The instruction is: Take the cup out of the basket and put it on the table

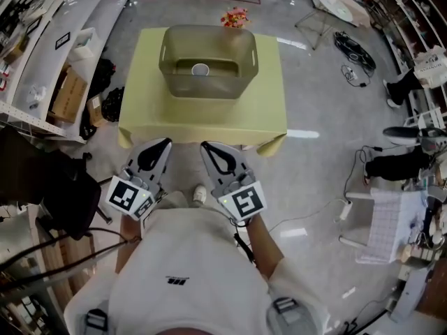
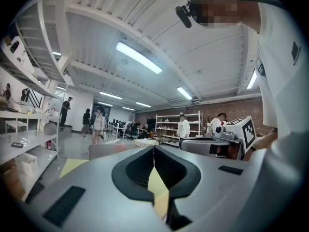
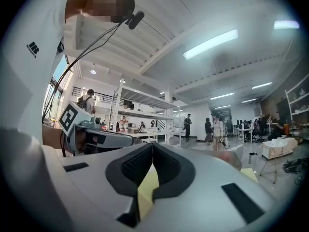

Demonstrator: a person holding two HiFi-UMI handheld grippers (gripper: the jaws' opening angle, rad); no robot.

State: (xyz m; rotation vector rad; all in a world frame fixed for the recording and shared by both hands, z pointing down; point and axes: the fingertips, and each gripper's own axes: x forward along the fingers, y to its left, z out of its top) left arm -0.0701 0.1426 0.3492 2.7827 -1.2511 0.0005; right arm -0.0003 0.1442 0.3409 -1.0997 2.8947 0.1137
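A white cup (image 1: 200, 69) stands upright on the bottom of a translucent olive-grey basket (image 1: 209, 86). The basket sits on a yellow table (image 1: 269, 114), toward its far side. My left gripper (image 1: 165, 144) and right gripper (image 1: 204, 146) are held side by side close to my body, just short of the table's near edge. Both point level at the table. In the left gripper view the left gripper (image 2: 154, 148) has its jaws closed together with nothing between them. The right gripper (image 3: 152, 146) looks the same in the right gripper view. The basket (image 2: 113, 151) shows low ahead.
White shelving runs along the left, with a cardboard box (image 1: 68, 96) and black bags on the floor beside the table. Cables (image 1: 353, 51) and a white rack (image 1: 380, 225) lie to the right. A colourful bundle (image 1: 235, 17) sits behind the table. People stand far off in the room.
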